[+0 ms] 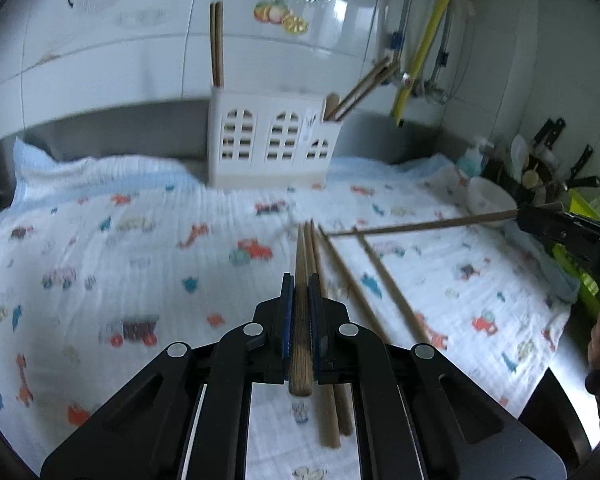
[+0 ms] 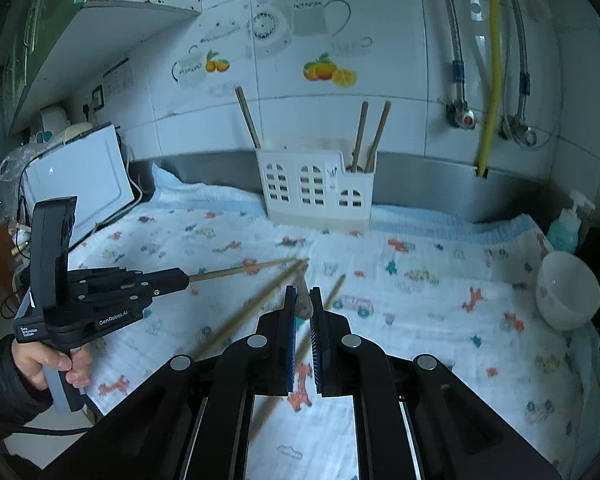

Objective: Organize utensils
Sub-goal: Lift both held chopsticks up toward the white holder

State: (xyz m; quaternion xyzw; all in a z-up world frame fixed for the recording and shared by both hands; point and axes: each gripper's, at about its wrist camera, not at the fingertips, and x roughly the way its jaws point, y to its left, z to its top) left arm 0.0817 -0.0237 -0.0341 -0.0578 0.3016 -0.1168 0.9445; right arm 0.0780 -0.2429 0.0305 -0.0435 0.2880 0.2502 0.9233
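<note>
1. Left gripper [image 1: 300, 284]: narrow, clamped on one dark wooden chopstick [image 1: 301, 320]. I hold it near the thick butt end, so the thin tip runs forward along the fingers toward the far side; that should suit a tip-first drop into a slot.

2. Right gripper [image 2: 303, 300]: also narrow, pinching a second chopstick [image 1: 420, 224]. My own wrist view shows only its dark end [image 2: 303, 305] caught high between the pads; the left view shows the shaft sticking out leftward, across the loose ones. Gripped at the very end, it will likely swing; I judge it the less steady hold.

3. Just beyond the fingers, loose chopsticks [image 1: 374, 276] lie fanned on the printed cloth [image 1: 140, 240], tips converging toward the middle. They are below the held pair, apparently not touching it. I read these as the remaining work.

4. Far centre, against the tiled wall: the white holder [image 1: 270, 140] with arched cut-outs. One pair stands upright in its left compartment [image 1: 216, 44], another leans out of the right one [image 1: 364, 88]. The middle looks empty, though I cannot see inside.

5. Right edge: a white bowl [image 2: 568, 288] on the cloth, well apart from the sticks. A soap bottle [image 2: 566, 228] sits behind it.

6. Judgement: pick-up done on both sides; carrying to the holder comes next.
</note>
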